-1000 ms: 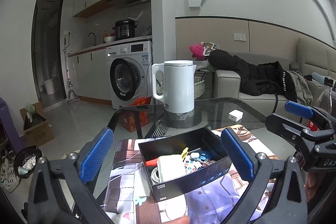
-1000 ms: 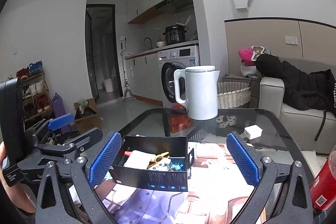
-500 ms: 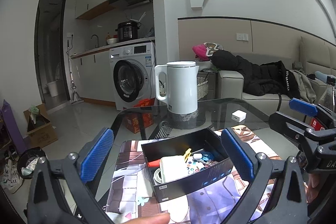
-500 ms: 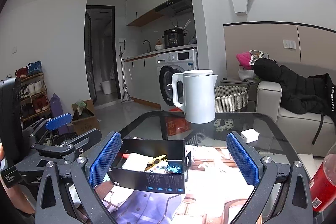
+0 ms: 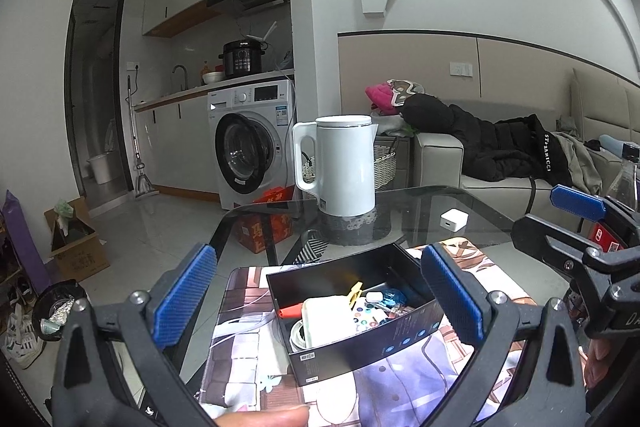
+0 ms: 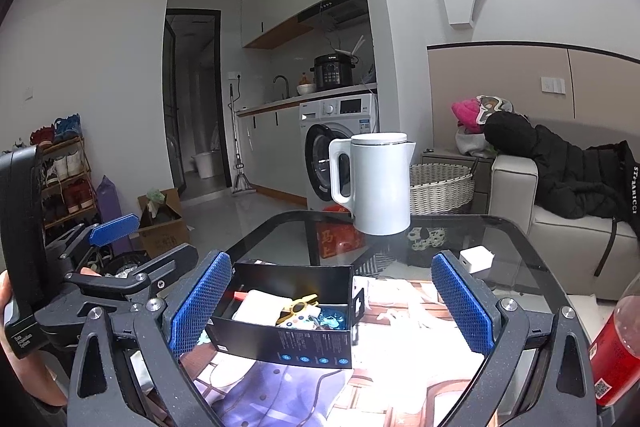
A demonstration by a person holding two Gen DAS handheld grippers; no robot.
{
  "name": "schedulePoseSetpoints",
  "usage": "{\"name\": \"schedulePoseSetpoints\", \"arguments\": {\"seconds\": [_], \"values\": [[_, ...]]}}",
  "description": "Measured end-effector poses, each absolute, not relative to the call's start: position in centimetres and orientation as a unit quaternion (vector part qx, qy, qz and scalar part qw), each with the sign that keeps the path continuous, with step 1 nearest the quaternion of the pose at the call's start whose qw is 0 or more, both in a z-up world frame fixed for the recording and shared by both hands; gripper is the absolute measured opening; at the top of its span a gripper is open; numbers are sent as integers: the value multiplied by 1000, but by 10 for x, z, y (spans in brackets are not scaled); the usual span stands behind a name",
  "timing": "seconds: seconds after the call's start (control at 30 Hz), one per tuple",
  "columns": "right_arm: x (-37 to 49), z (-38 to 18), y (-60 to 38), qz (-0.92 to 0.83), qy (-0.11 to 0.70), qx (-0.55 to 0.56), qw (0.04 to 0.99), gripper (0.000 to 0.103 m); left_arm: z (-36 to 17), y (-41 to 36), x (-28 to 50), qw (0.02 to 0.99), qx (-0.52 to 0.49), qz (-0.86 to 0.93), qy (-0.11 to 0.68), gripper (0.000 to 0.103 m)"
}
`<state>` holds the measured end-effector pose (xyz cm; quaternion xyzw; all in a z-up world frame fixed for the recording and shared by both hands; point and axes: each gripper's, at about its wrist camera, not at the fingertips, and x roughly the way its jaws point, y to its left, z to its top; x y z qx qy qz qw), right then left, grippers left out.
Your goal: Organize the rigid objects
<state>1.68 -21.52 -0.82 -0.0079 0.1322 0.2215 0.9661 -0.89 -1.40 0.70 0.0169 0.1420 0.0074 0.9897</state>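
Note:
A black open box (image 5: 394, 341) sits on a printed mat (image 5: 248, 359) on the glass table; it also shows in the right wrist view (image 6: 296, 343). Inside lie a white block (image 5: 326, 319), a yellow clip (image 5: 354, 291), a red item (image 5: 290, 311) and small blue pieces (image 5: 394, 297). My left gripper (image 5: 320, 297) is open and empty, held above and in front of the box. My right gripper (image 6: 330, 303) is open and empty, also raised facing the box. Each gripper shows at the edge of the other's view.
A white kettle (image 5: 344, 167) stands at the table's far side, also in the right wrist view (image 6: 378, 183). A small white charger (image 5: 453, 219) lies right of it. A red bottle (image 6: 616, 351) stands at the right. The table edge (image 5: 224, 227) runs on the left.
Both grippers have risen and tilted slightly, so the kettle and box sit lower in view. Both stay open and empty. The box has not moved.

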Motion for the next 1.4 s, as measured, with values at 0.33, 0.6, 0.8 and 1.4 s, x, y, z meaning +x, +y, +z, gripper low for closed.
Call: {"name": "schedulePoseSetpoints", "arguments": {"seconds": [0.33, 0.6, 0.8, 1.4], "values": [[23, -9, -216, 223, 147, 2, 964, 102, 6, -17, -8, 989, 18, 7, 146, 103], [22, -8, -215, 226, 147, 1, 963, 102, 5, -16, -7, 989, 13, 10, 148, 103], [23, -10, -215, 228, 152, 1, 962, 102, 5, -16, -7, 989, 16, 11, 150, 103], [25, -16, -209, 234, 167, -13, 958, 102, 5, -15, -2, 988, 11, 16, 156, 103]]}}
